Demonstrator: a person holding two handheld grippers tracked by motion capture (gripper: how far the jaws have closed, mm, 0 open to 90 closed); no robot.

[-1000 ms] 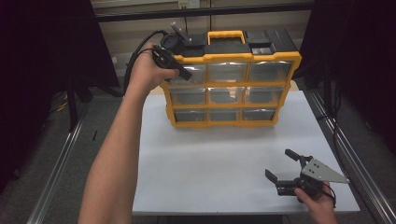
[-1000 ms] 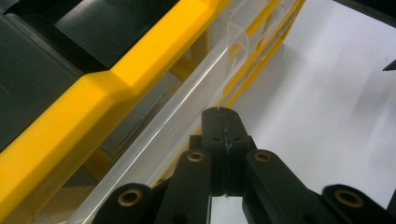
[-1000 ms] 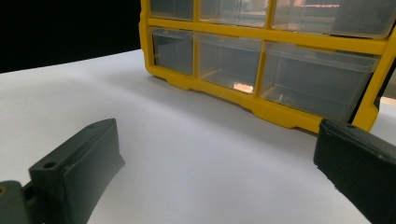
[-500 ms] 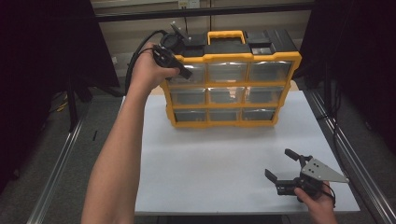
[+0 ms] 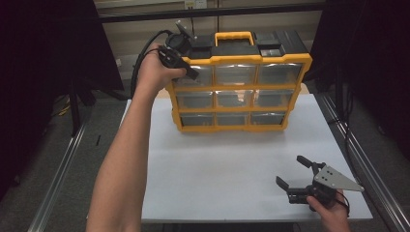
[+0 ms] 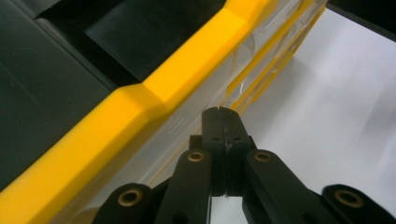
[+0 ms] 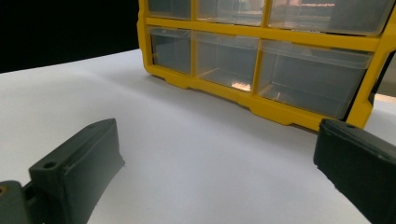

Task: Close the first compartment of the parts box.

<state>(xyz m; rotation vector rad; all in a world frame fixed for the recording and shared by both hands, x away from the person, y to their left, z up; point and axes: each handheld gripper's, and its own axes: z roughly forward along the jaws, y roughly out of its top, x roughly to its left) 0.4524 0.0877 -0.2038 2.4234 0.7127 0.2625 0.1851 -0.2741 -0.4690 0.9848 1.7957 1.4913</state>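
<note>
Yellow-framed drawer cabinet (image 5: 239,87) stands upright at the far side of the white bench (image 5: 217,169), its long axis running left to right across the high view, clear drawer fronts facing the person and the carry handle (image 5: 234,36) on top. Left hand-held gripper (image 5: 192,75) is up at the top-left drawer (image 5: 196,77), jaws pressed fully together with nothing between them, tip resting right at the drawer's clear front just under the yellow rim. Right hand-held gripper (image 5: 292,173) sits low near the bench's front right corner, well apart from the cabinet, jaws spread wide and empty. Compared with a second ago, basically nothing has changed: both hands and the cabinet are where they were.
</note>
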